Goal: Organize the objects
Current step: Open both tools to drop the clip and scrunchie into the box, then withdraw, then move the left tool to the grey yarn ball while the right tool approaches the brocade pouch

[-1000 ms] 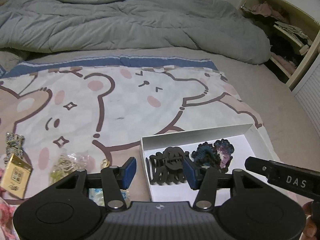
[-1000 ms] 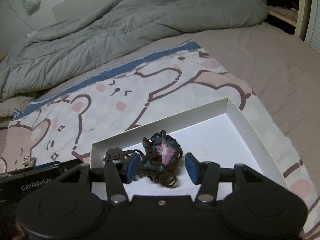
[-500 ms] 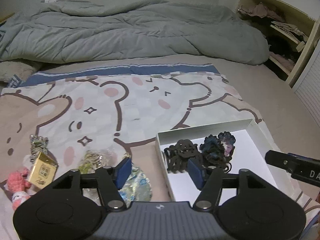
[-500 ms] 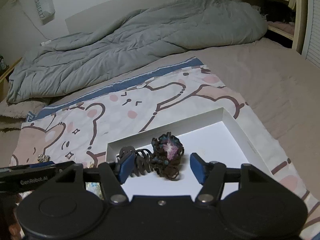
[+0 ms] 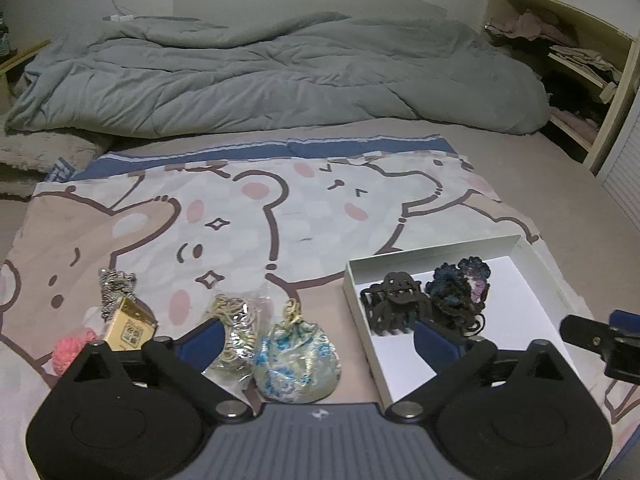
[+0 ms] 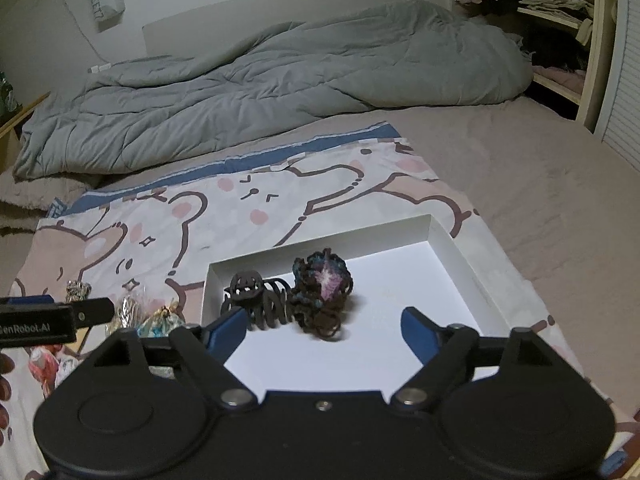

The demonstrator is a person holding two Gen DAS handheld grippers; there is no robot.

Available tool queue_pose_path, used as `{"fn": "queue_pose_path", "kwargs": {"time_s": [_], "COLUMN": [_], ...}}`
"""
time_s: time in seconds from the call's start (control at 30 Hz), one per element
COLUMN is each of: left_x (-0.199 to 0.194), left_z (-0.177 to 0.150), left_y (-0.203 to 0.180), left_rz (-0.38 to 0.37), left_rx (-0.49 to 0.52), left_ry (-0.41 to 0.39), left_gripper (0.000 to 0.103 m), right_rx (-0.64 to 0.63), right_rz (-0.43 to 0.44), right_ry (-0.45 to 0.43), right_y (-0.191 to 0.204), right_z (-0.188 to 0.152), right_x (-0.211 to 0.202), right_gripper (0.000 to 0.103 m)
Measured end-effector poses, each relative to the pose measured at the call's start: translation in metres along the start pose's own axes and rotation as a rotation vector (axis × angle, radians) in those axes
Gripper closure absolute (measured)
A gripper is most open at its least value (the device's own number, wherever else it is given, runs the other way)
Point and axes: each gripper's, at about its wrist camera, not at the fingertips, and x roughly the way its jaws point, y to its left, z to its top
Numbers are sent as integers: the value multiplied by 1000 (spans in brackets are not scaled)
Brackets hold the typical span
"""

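Now both claws are pulled back and higher than a second ago, so more of the bed shows in each view. Left claw is spread wide, holding nothing, hovering over the floral pouch; a second ago it sat low at the white box edge by the hair clip. Right claw is also wide open and empty, backed off from the scrunchie, which it framed closely before. Clip and scrunchie lie side by side, touching, in the box's near-left corner; they haven't moved. Likely meaning: those two items are done and the left is lining up the next pick. Still outside the box on the bear blanket: pouch, bag of hair ties, gold box, pink crochet piece, silver-patterned item. Most of the sorting remains.
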Motion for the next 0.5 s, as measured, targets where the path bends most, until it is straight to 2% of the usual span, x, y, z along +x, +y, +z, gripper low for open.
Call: {"fn": "queue_pose_path", "kwargs": {"time_s": [0.1,0.33,0.5], "left_x": [-3,-6,-6], "left_z": [-3,-10,-13], "left_y": [4,8,11], "left_rz": [9,15,19], "left_rx": [0,26,29], "left_ry": [-10,-4,-3], "left_gripper": [0,0,0], "right_rx": [-4,-18,-14], "right_rz": [-14,-45,-49], "right_ry": [-1,3,4], "right_y": [-1,-4,-5], "right_z": [-4,-9,-10], "right_x": [-3,-5,-6], "right_gripper": [6,0,0]}}
